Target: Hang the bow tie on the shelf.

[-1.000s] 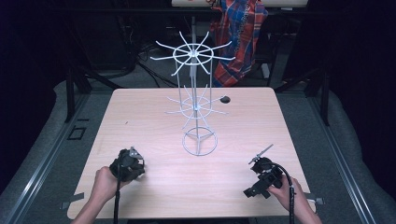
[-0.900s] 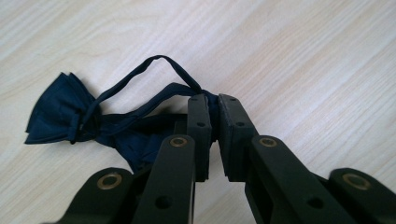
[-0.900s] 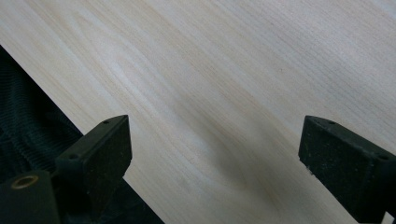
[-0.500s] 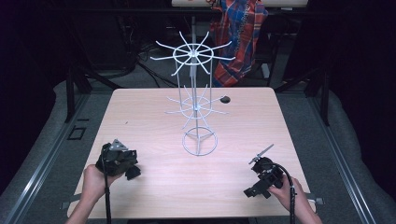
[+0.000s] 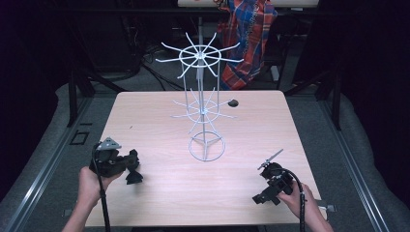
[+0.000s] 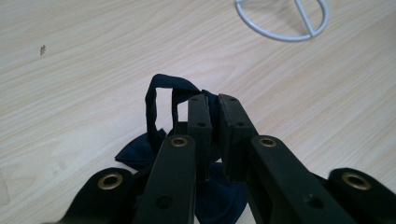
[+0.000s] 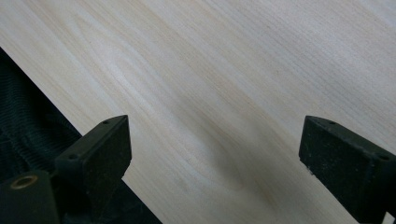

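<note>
Over at the left, the left tool (image 5: 126, 166) sits low near the bench's (image 5: 154, 121) front-left corner, its jaws clenched on a dark navy strap (image 6: 161, 100). The strap belongs to a small cloth piece, maybe a bow tie, whose bunched body droops under the jaws just above or on the wood; I cannot tell which. To me this looks like the pick-up step, with the cloth gripped and ready to travel. Further right, mid-bench, stands the white wire rack (image 5: 202, 108) with two tiers of radiating hooks, all bare as far as I can see. A small dark object (image 5: 233, 102) lies behind it. The next move, I reckon, calls for lifting the loop clear and threading it over a hook tip without letting it collapse. Far right, the right tool (image 5: 265, 193) rests released, jaws wide, near the front edge.
</note>
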A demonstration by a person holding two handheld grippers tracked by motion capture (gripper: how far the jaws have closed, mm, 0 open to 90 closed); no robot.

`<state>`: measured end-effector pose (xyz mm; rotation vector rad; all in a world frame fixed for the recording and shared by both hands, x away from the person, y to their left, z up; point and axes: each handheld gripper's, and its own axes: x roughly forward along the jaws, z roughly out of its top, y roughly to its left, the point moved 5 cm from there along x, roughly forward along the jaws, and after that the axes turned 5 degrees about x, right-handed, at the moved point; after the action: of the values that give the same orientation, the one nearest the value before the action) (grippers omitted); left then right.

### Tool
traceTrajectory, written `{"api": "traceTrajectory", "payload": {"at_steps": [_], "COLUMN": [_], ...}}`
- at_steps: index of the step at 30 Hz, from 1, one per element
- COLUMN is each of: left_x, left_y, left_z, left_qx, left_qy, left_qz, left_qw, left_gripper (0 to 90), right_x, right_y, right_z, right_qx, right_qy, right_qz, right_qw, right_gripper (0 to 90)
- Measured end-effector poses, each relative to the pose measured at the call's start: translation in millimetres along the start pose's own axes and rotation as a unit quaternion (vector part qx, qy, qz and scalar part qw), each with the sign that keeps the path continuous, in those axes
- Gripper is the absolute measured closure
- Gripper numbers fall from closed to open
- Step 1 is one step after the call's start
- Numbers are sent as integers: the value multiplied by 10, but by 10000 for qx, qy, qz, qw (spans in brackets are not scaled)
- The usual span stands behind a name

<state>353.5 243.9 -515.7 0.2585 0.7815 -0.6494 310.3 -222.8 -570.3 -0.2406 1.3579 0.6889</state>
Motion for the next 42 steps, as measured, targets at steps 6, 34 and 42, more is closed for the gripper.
{"api": "traceTrajectory", "payload": {"at_steps": [6, 34, 42], "left_x": [-89, -174, -150], "left_y": [8, -63, -64], "left_z": [60, 364, 433], "left_qx": [-41, 57, 104], "left_qy": [-178, -510, -506], "left_qz": [-151, -370, -393], "left_qw": [9997, 9980, 9979], "left_gripper": [847, 847, 847], "right_x": [28, 40, 30], "right_y": [5, -14, -20], "right_z": [3, -19, -19], "right_qx": [85, 125, 76], "right_qy": [-36, -38, 15], "right_qz": [42, 45, -9], "right_qw": [9999, 9999, 10000], "right_gripper": [89, 90, 90]}}
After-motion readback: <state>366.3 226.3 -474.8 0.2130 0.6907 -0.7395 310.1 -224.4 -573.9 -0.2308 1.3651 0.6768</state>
